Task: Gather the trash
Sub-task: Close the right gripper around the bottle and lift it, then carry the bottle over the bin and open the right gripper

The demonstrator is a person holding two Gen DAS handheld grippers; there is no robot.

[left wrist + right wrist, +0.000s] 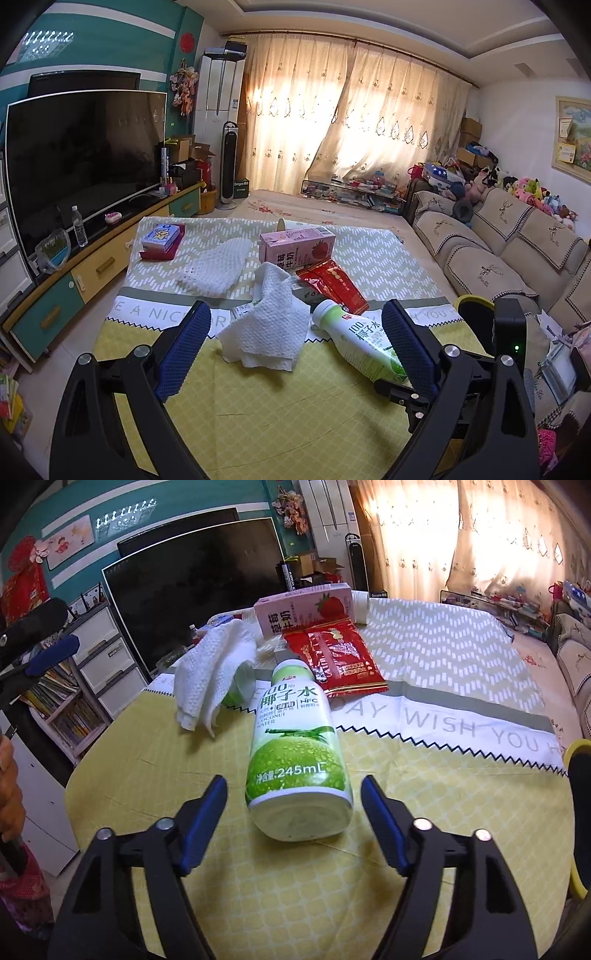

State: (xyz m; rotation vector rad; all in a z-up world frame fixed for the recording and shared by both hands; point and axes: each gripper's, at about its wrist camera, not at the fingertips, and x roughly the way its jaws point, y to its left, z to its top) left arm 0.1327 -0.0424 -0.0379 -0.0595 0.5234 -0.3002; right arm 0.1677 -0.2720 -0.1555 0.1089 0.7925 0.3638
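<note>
The white and green plastic coconut water bottle (295, 746) lies low in the middle, flat bottom toward the right gripper (293, 812), lengthwise straight ahead. Its blue fingers are spread, touching nothing.

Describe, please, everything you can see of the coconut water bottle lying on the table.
The coconut water bottle is a white, plastic-looking bottle with a green coconut picture, Chinese lettering and "245mL" on its label. It lies on its side on the yellow patterned tablecloth, base toward the right wrist camera, pale green cap pointing away beside the red snack packet. The right tongs flank its base, pads not touching it. It appears uncrushed.
</note>
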